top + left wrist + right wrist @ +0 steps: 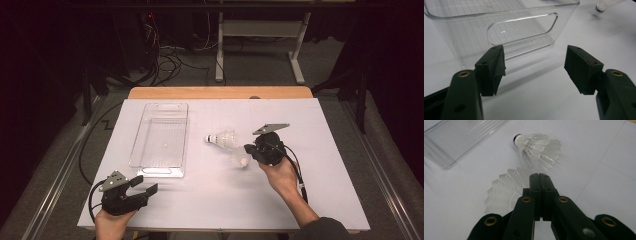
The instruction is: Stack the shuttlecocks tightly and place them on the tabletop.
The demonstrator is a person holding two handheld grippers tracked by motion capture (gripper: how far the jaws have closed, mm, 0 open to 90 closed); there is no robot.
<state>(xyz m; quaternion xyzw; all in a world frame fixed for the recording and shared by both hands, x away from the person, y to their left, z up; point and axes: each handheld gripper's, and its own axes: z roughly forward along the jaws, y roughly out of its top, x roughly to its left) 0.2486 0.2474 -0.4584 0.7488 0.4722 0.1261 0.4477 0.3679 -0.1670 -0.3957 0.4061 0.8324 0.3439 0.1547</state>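
The right gripper point(248, 151) is clenching its fingers on a white shuttlecock point(504, 192) above the tabletop point(210, 200), beside a second shuttlecock point(221, 138); the left gripper point(145, 185) is resting with fingers released near the clear bin point(150, 165).

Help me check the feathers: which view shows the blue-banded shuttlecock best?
The right gripper view: the shuttlecock lies close, feathers and band sharp. The high view shows it small; the left gripper view catches its cork end at the edge.

On the table point(320, 200), two shuttlecocks point(221, 137) lie just right of the tray point(162, 134); grippers nearer.
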